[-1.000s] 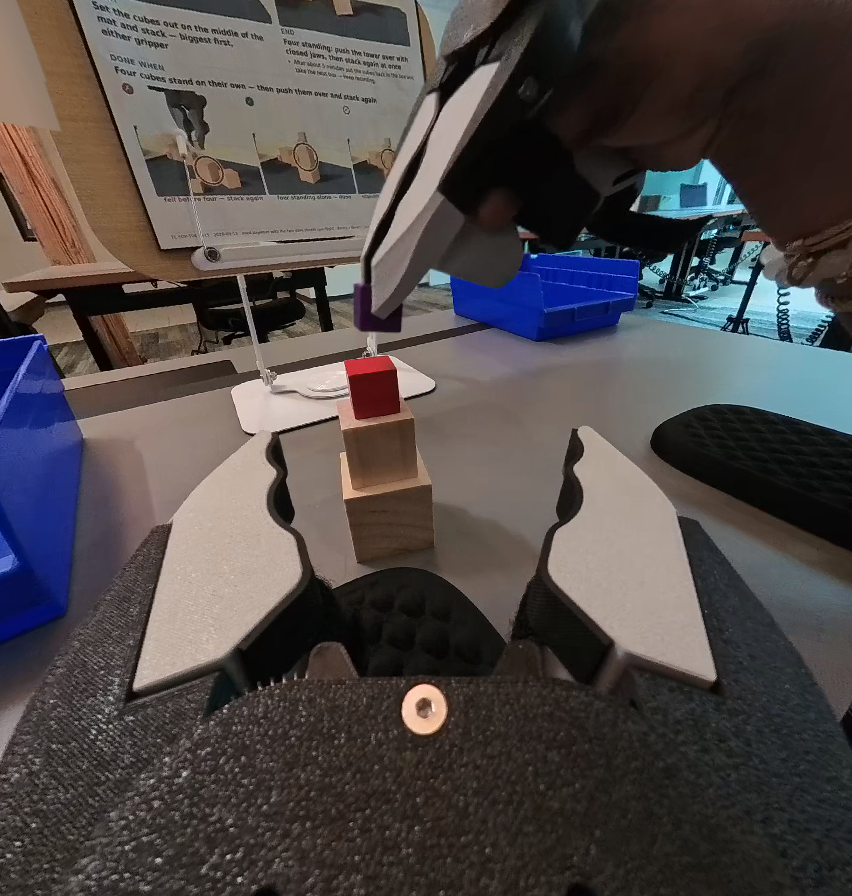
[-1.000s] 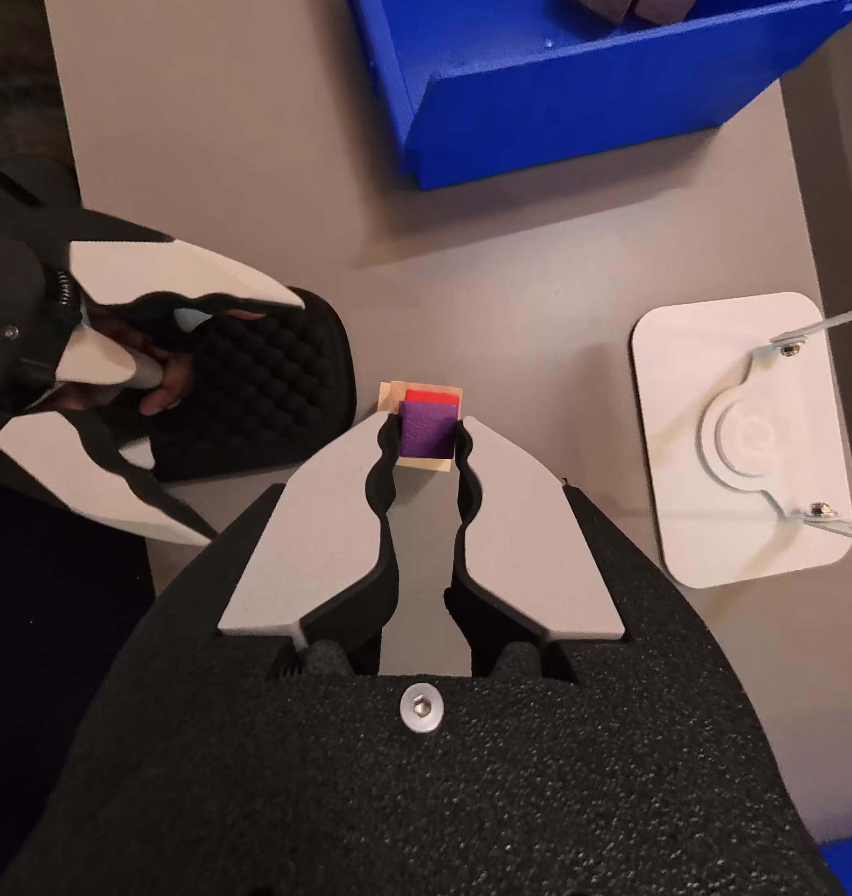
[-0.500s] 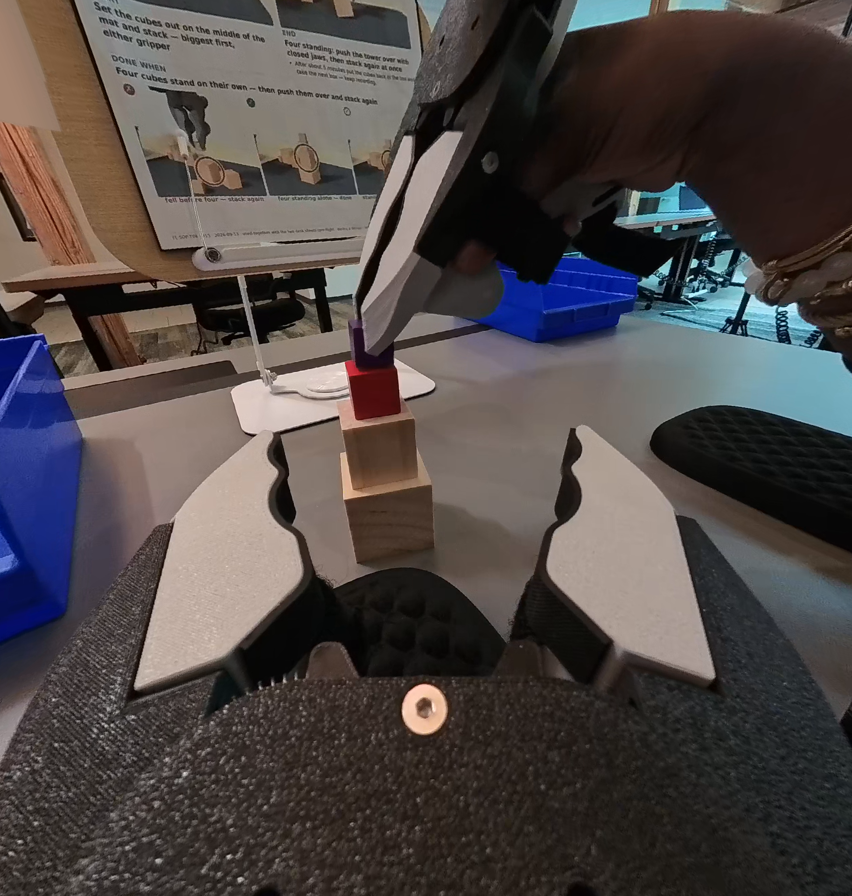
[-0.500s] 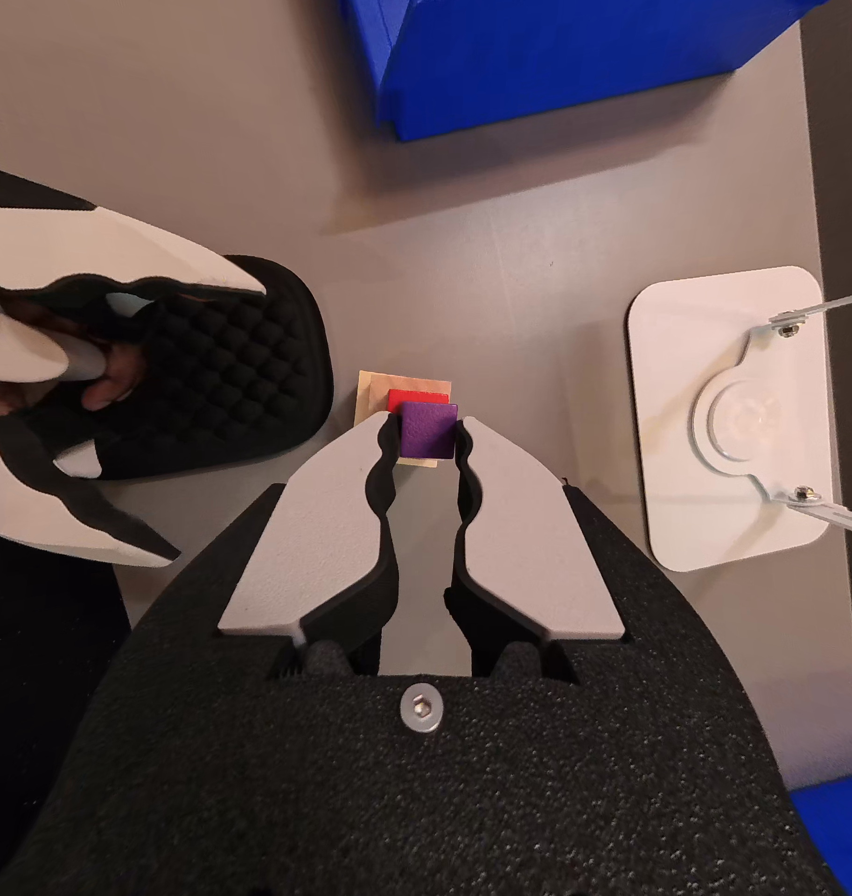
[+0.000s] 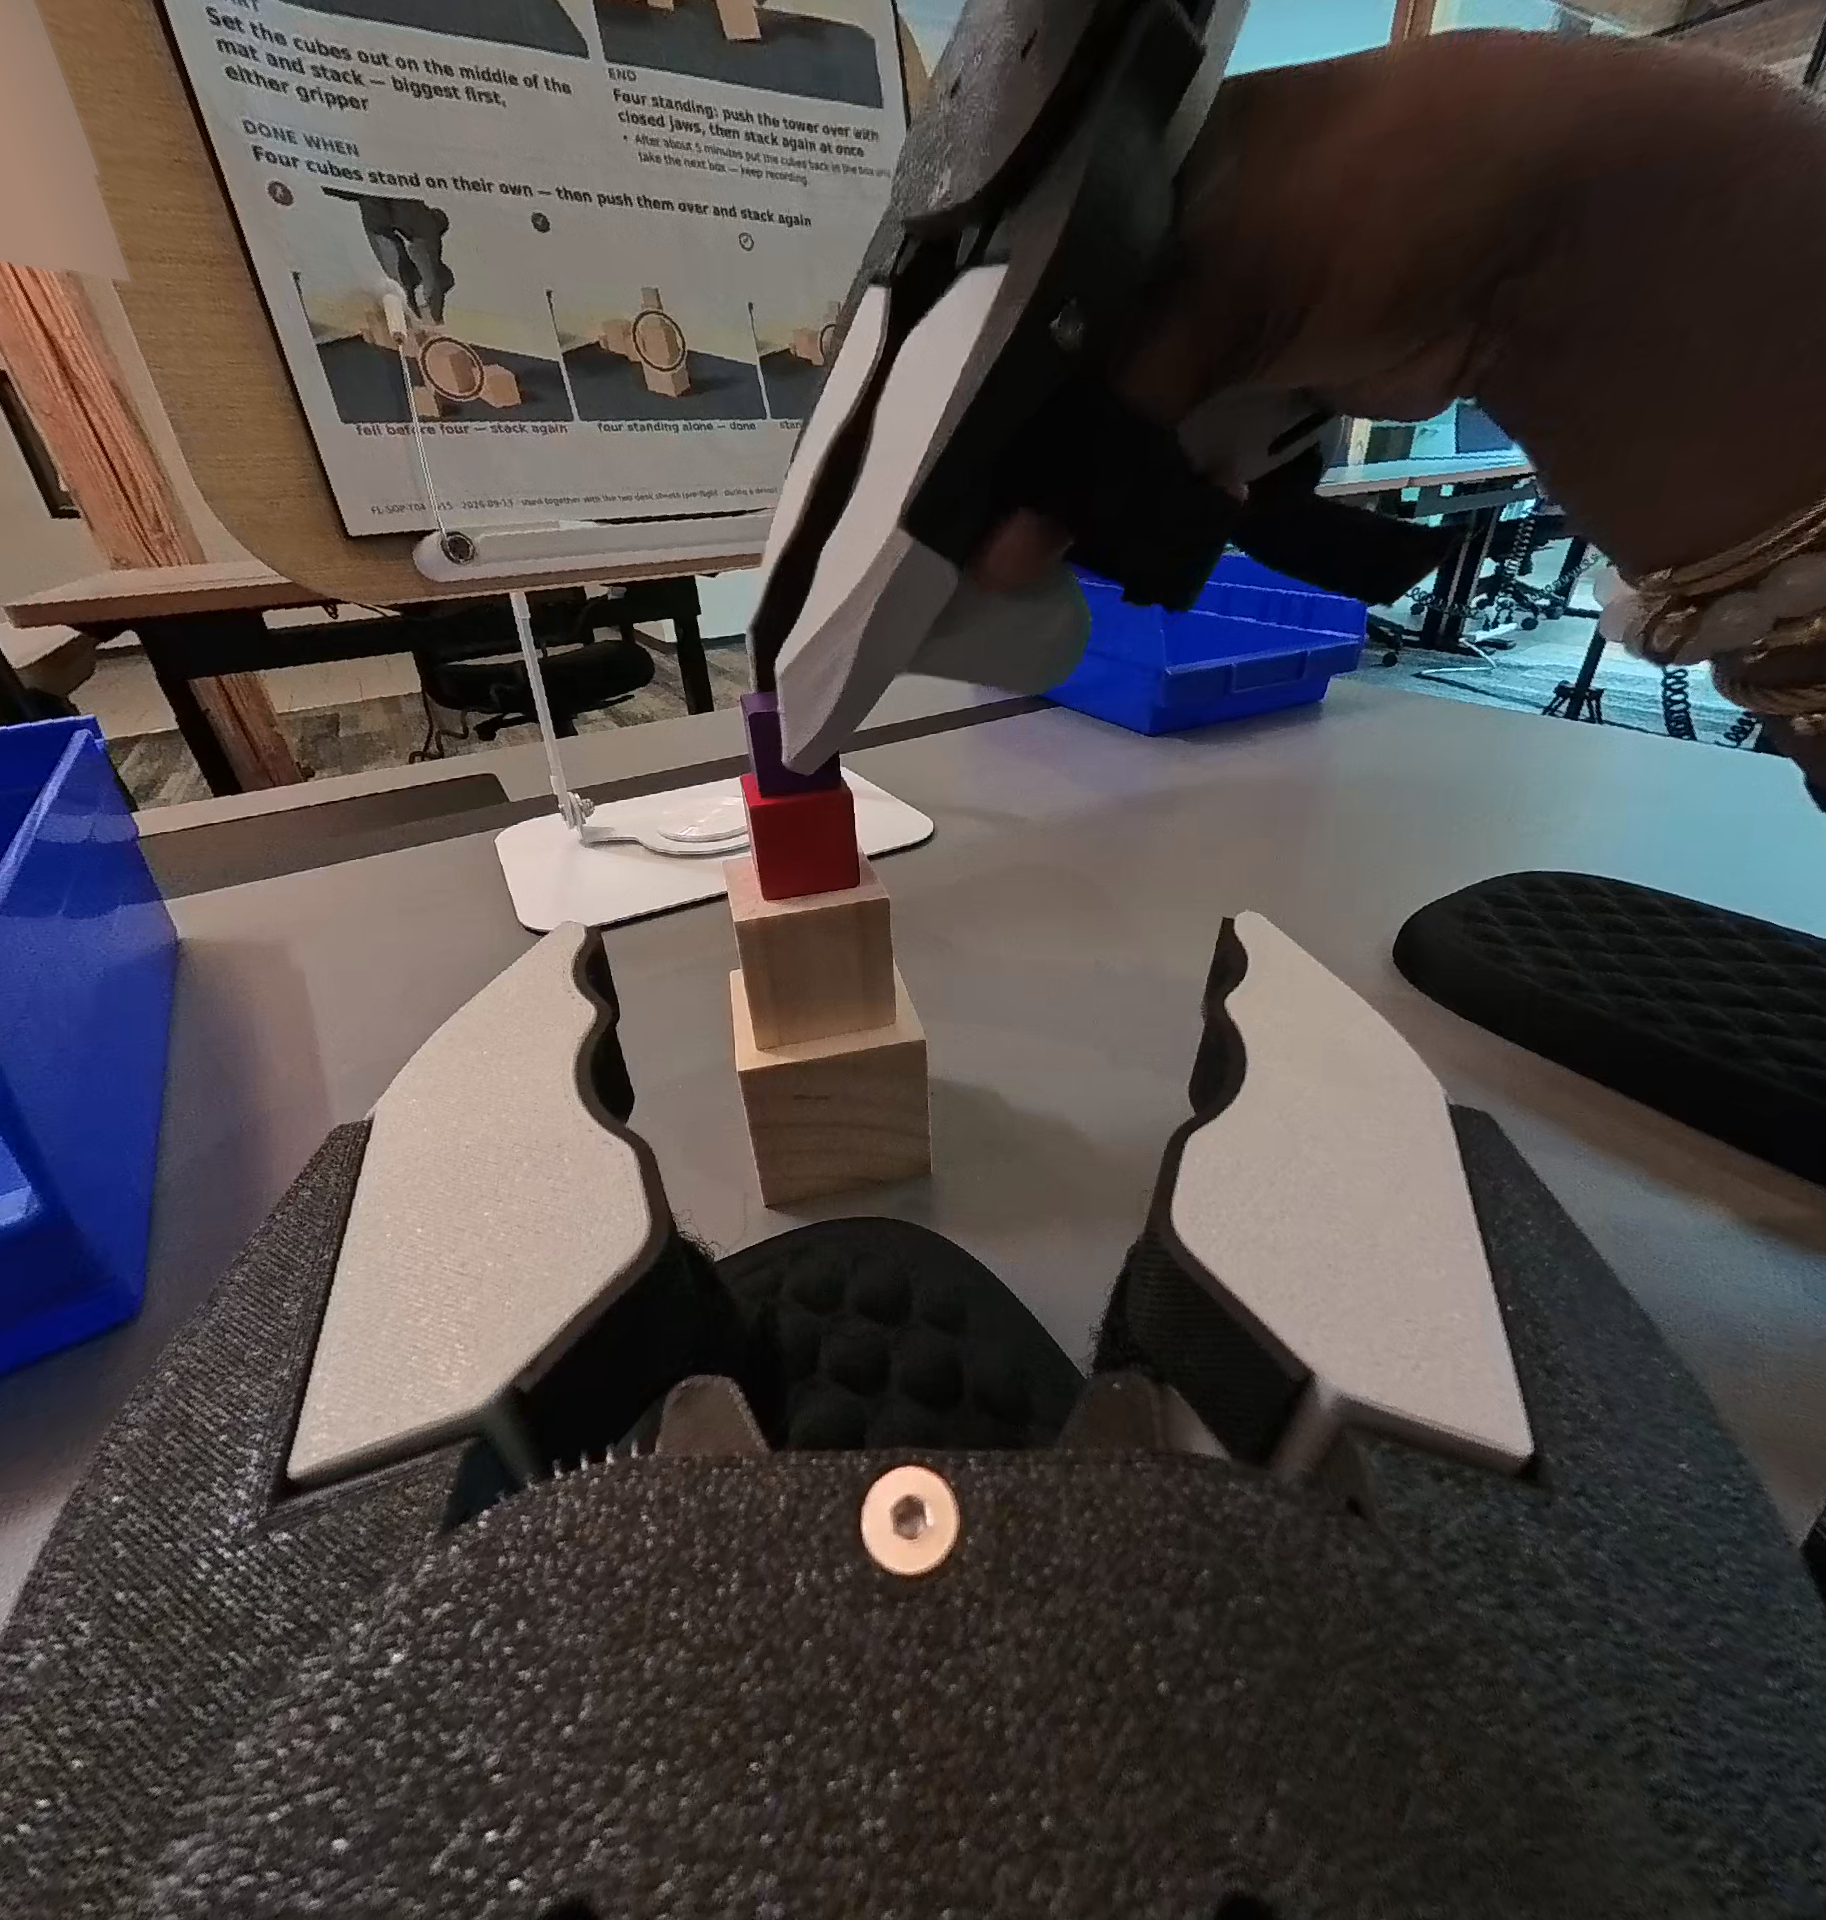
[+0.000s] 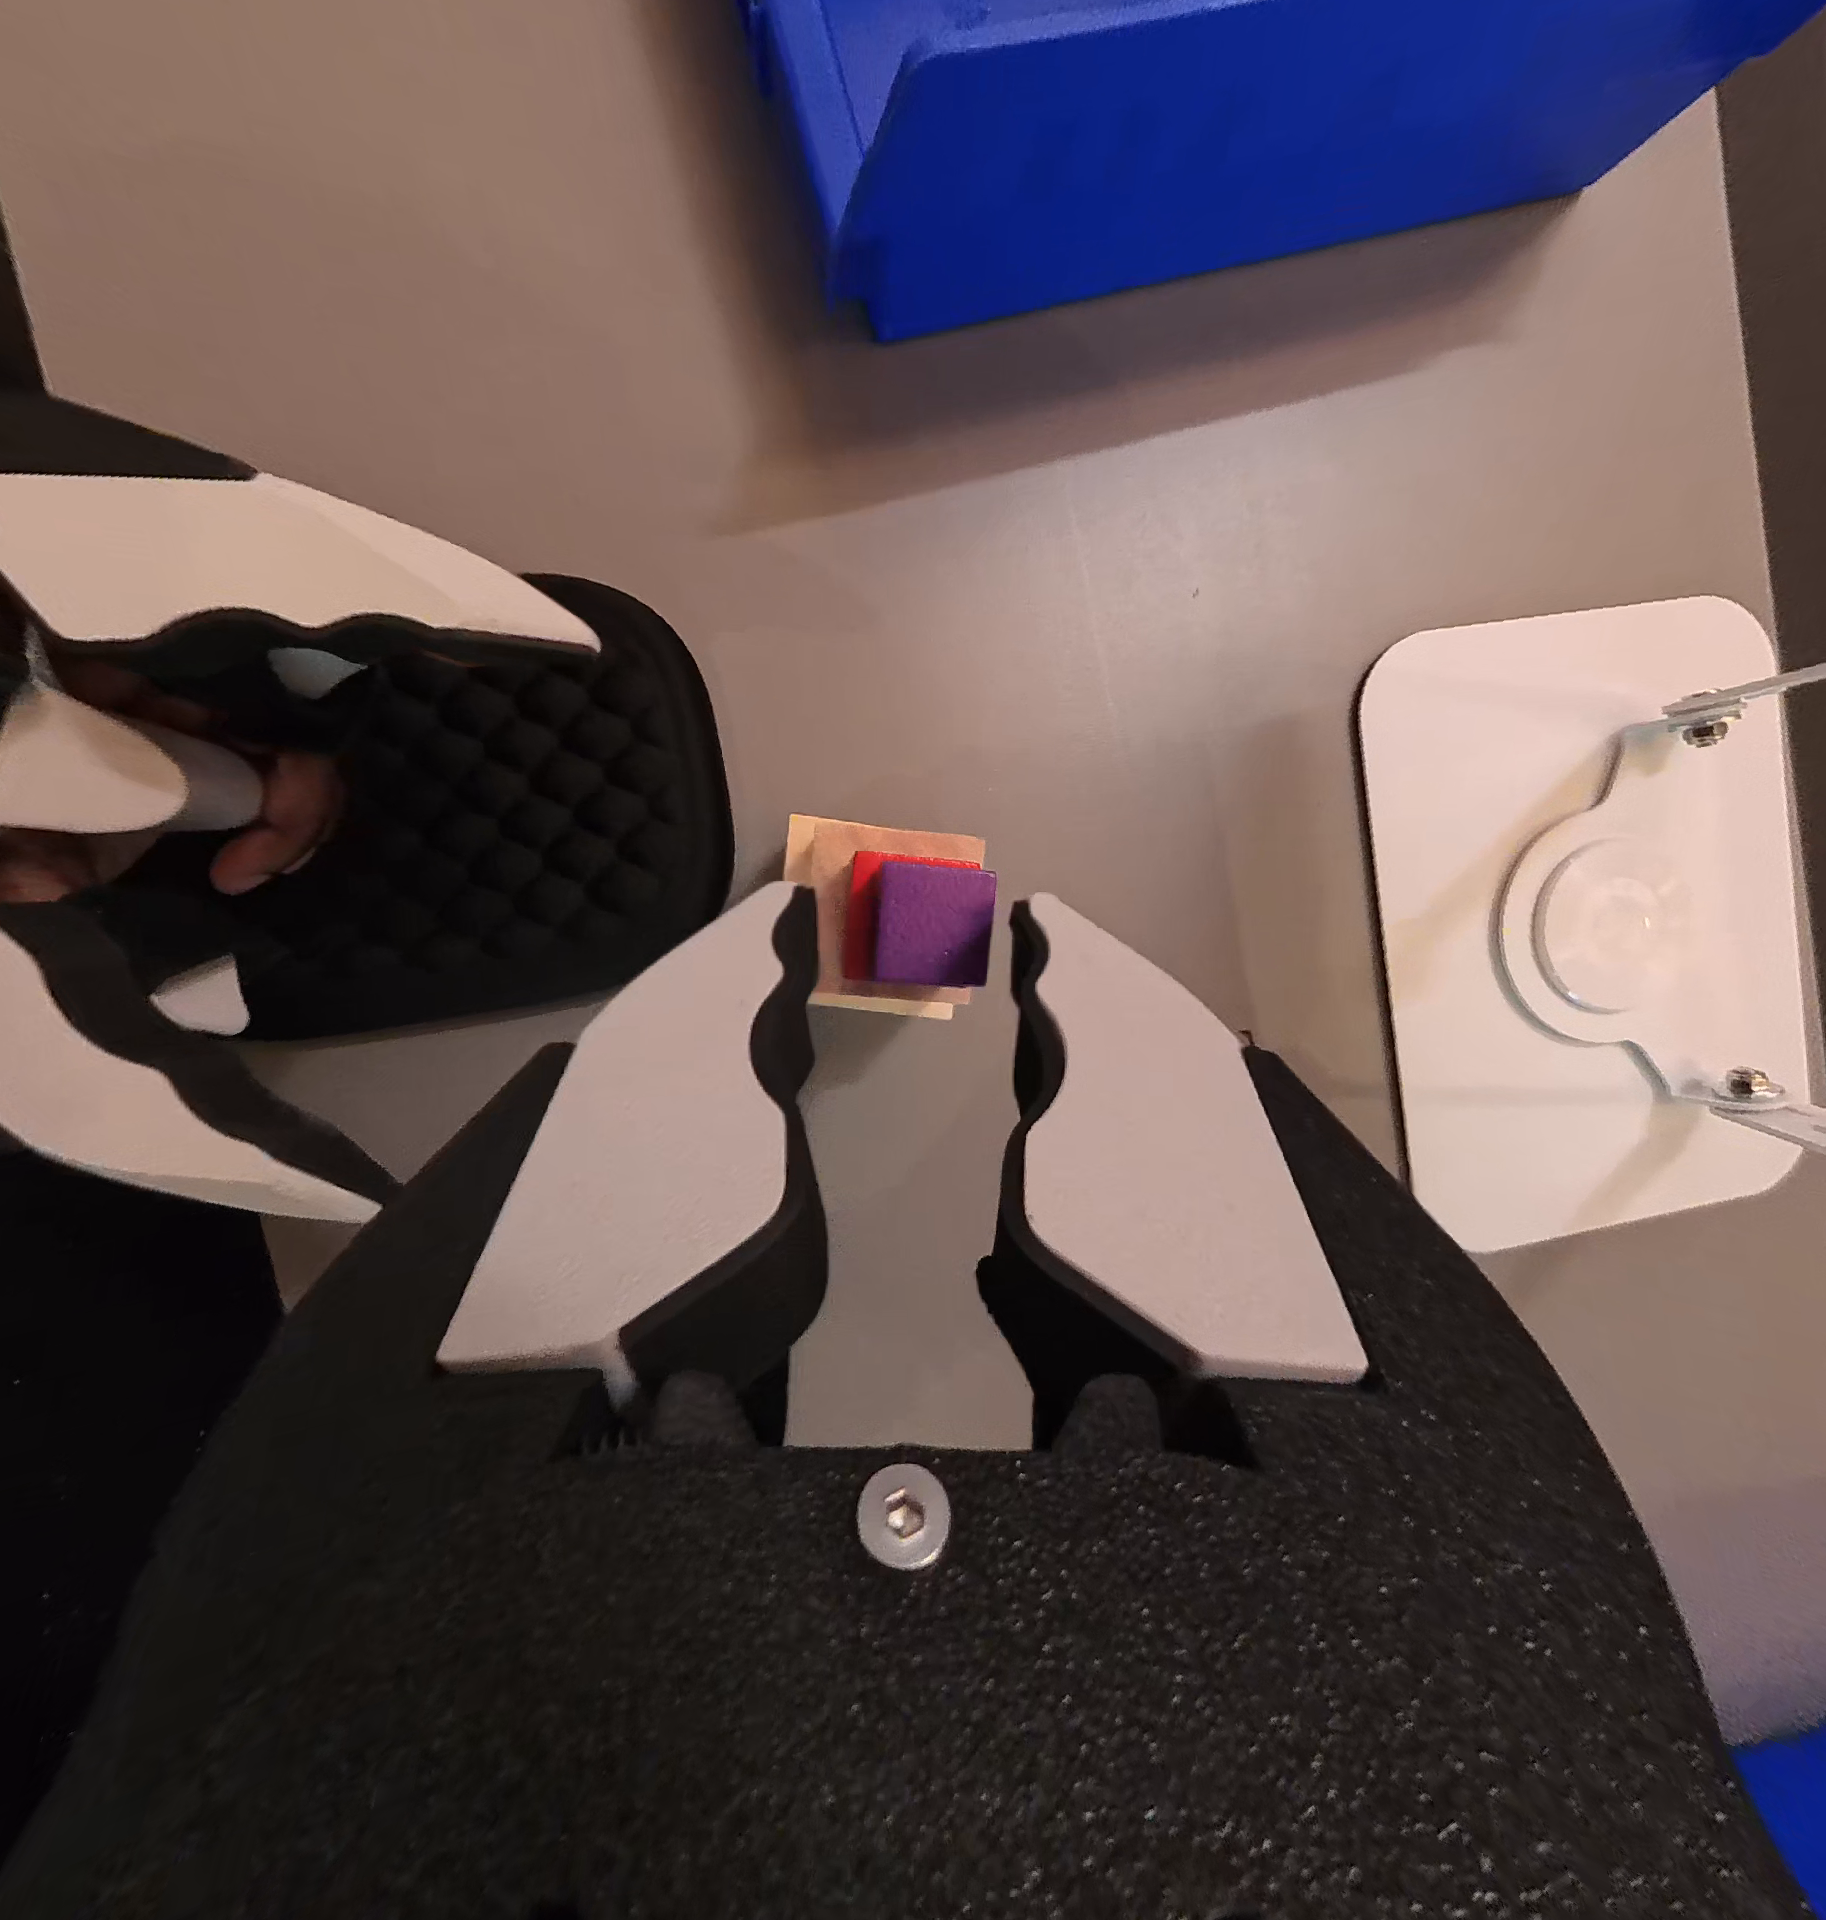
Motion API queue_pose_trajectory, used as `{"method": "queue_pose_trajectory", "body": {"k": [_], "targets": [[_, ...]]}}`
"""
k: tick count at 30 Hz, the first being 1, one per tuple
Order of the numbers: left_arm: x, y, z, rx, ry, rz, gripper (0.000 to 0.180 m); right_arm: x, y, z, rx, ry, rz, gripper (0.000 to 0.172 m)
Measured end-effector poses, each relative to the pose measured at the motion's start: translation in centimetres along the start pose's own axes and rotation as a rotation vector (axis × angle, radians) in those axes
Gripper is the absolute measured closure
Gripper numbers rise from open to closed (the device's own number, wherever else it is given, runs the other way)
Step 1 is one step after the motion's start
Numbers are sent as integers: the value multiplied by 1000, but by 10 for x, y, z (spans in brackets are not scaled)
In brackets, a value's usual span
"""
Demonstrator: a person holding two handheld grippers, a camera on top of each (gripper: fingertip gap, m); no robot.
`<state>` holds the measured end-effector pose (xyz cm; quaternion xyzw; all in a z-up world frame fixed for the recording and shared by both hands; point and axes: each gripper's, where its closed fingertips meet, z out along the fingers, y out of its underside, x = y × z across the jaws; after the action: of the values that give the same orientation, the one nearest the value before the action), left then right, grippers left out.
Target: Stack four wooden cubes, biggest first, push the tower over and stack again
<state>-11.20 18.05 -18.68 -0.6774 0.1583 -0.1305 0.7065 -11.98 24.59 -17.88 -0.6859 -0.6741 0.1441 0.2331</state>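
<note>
A tower stands on the grey table: a large wooden cube [image 5: 834,1117], a smaller wooden cube [image 5: 810,961], a red cube [image 5: 803,840] and a small purple cube [image 5: 774,748] on top. From above, the purple cube [image 6: 932,927] sits shifted toward one side of the red cube [image 6: 861,914]. My right gripper [image 6: 914,920] is open straight above the tower, its pads apart from the purple cube on both sides. It shows in the left wrist view [image 5: 805,727] at the purple cube. My left gripper [image 5: 909,997] is wide open and empty, low in front of the tower.
A blue bin [image 5: 47,1039] stands at the left, another blue bin [image 5: 1210,649] at the back right. A white stand base [image 5: 618,873] lies behind the tower. Black padded rests lie at the right [image 5: 1657,1008] and under my left gripper [image 5: 888,1340]. My right gripper's tips are some 5 cm from the smaller wooden cube [image 5: 810,961].
My right gripper lowered the purple cube onto the red cube, then opened its fingers and let it go. My left gripper has not moved.
</note>
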Motion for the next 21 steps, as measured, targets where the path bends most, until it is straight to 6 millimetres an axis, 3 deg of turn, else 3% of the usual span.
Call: {"method": "queue_pose_trajectory", "body": {"k": [7, 8, 10, 14, 17, 21], "targets": [[0, 0, 0, 3, -3, 0, 73, 10, 8, -20, 121, -55, -115, 121], [0, 0, 0, 3, -4, 1, 73, 13, 14, -21, 127, -61, -170, 130], [0, 0, 0, 4, -8, 5, 72, 21, 30, -21, 113, -87, -251, 167], [-2, 0, 0, 0, -20, 7, 69, 29, 65, -4, 11, -193, -181, 172], [-3, 0, 0, -2, -27, 5, 68, 19, 79, 10, -4, -248, -190, 172], [-3, 0, 0, -1, -31, 1, 67, -6, 76, 24, 68, -318, -240, 172]]}}
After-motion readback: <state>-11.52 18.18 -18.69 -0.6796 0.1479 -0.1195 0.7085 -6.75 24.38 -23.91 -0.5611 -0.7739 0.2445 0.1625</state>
